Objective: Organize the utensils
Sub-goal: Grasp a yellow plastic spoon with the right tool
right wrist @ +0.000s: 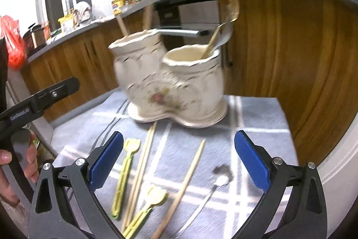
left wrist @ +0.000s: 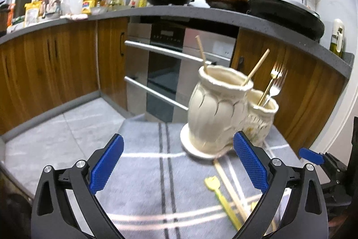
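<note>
A cream ceramic twin-pot holder (left wrist: 219,109) (right wrist: 172,82) stands on a grey checked cloth (left wrist: 143,149) (right wrist: 257,118). Its tall pot holds two chopsticks (left wrist: 202,55); its low pot holds forks (left wrist: 271,84) and a spoon (right wrist: 223,35). On the cloth in front lie two yellow spoons (right wrist: 125,171), a chopstick pair (right wrist: 141,171), a single chopstick (right wrist: 185,183) and a metal spoon (right wrist: 210,194). My left gripper (left wrist: 179,162) hovers open and empty left of the holder. My right gripper (right wrist: 179,162) is open and empty above the loose utensils.
Behind the small table run wooden cabinets (left wrist: 44,73) and an oven (left wrist: 161,73) under a grey counter (left wrist: 201,12) with woks and bottles. The tiled floor (left wrist: 67,127) lies to the left. A hand (right wrist: 13,171) holds the left gripper's handle.
</note>
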{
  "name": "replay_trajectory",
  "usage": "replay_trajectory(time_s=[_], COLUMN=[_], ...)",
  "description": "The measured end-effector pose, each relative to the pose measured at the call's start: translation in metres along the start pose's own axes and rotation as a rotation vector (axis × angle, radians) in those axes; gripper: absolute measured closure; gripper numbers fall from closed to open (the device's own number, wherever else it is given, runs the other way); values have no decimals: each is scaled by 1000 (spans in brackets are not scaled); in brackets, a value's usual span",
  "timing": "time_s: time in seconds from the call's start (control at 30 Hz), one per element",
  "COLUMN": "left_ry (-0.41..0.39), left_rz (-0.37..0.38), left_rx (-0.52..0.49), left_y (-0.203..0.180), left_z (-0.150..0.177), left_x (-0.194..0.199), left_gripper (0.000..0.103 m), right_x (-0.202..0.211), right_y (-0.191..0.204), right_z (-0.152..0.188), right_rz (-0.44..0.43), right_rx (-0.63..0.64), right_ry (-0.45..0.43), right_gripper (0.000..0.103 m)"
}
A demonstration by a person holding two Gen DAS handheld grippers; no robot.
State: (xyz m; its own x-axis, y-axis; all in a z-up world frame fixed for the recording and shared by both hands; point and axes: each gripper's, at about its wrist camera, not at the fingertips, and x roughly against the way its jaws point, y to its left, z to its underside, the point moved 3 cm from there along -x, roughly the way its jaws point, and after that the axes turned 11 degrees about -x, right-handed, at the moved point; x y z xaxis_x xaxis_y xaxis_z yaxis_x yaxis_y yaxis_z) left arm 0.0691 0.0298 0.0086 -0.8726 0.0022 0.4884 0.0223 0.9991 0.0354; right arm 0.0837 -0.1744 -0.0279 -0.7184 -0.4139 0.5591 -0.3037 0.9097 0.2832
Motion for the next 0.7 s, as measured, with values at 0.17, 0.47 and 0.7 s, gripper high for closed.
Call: replay_trajectory(time_s=[0.17, 0.47, 0.7], left_ry=[15, 4, 5], left_rz=[-3, -16, -14], left_rx=[44, 69, 47], left_y=[15, 27, 23], left_z=[13, 14, 14], left_x=[8, 13, 11], left_gripper=[6, 5, 5], right_x=[-4, -26, -46], right_y=[23, 63, 73], right_z=[19, 41, 53], right_rz=[-18, -66, -45], right_rx=[68, 163, 180], right_ry=[54, 185, 260], right_gripper=[5, 46, 71])
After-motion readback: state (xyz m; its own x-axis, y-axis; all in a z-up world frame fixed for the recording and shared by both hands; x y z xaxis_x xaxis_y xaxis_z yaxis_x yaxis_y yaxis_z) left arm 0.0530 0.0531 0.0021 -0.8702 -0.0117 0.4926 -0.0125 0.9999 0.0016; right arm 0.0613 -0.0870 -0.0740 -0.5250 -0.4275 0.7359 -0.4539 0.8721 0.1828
